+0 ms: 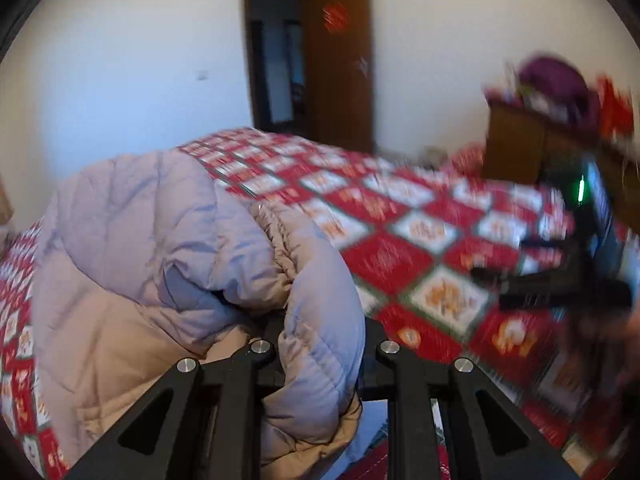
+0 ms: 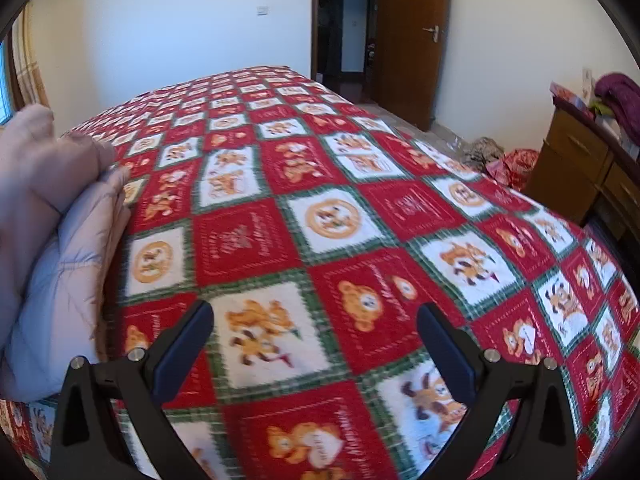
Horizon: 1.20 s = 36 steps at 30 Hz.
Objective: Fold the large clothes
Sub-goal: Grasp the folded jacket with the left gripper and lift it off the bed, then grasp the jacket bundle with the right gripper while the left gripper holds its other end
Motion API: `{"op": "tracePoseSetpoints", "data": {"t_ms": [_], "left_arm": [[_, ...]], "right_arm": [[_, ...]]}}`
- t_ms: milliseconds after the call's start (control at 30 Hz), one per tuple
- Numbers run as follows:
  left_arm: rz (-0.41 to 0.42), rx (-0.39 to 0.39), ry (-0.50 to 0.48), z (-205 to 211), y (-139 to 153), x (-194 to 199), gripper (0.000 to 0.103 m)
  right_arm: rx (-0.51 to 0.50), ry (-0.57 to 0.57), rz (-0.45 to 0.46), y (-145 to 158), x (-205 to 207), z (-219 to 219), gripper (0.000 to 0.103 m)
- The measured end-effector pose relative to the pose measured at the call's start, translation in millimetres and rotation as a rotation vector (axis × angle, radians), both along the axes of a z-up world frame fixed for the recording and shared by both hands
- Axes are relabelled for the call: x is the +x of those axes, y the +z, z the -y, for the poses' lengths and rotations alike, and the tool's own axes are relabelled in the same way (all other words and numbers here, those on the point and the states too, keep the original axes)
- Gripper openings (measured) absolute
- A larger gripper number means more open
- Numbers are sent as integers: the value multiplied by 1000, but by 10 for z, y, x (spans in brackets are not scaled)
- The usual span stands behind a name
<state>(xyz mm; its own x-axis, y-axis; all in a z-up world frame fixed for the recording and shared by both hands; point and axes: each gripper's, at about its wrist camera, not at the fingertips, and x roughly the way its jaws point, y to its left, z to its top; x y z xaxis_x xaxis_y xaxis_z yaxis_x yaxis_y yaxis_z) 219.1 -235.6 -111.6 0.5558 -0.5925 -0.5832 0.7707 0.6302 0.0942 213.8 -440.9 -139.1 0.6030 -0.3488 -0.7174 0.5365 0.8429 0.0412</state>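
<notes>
A pale lilac padded coat (image 1: 160, 248) with a beige lining lies bunched on the red patterned bedspread (image 1: 400, 248). My left gripper (image 1: 320, 344) is shut on a thick fold of the coat, which bulges up between its jaws and hides the fingertips. My right gripper (image 2: 316, 332) is open and empty above the bedspread (image 2: 320, 208); it shows blurred at the right edge of the left wrist view (image 1: 560, 280). The coat shows at the left edge of the right wrist view (image 2: 52, 220), apart from the right gripper.
A wooden dresser (image 2: 588, 168) with a purple garment (image 2: 620, 100) on top stands right of the bed. Bags and clutter (image 2: 504, 160) lie on the floor beside it. A brown door (image 2: 412, 40) stands open past the bed's far end.
</notes>
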Motion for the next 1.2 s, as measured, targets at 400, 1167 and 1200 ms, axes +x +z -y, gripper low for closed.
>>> {"op": "tracePoseSetpoints", "data": {"t_ms": [400, 1167, 1200], "left_arm": [[202, 24, 22, -103, 487, -556, 83], [118, -104, 749, -2042, 593, 1412, 91], [93, -105, 767, -2064, 495, 1541, 91]], "right_arm": [[17, -8, -6, -145, 60, 122, 103], [-51, 45, 44, 614, 839, -418, 83], [-45, 53, 49, 641, 877, -454, 82]]}}
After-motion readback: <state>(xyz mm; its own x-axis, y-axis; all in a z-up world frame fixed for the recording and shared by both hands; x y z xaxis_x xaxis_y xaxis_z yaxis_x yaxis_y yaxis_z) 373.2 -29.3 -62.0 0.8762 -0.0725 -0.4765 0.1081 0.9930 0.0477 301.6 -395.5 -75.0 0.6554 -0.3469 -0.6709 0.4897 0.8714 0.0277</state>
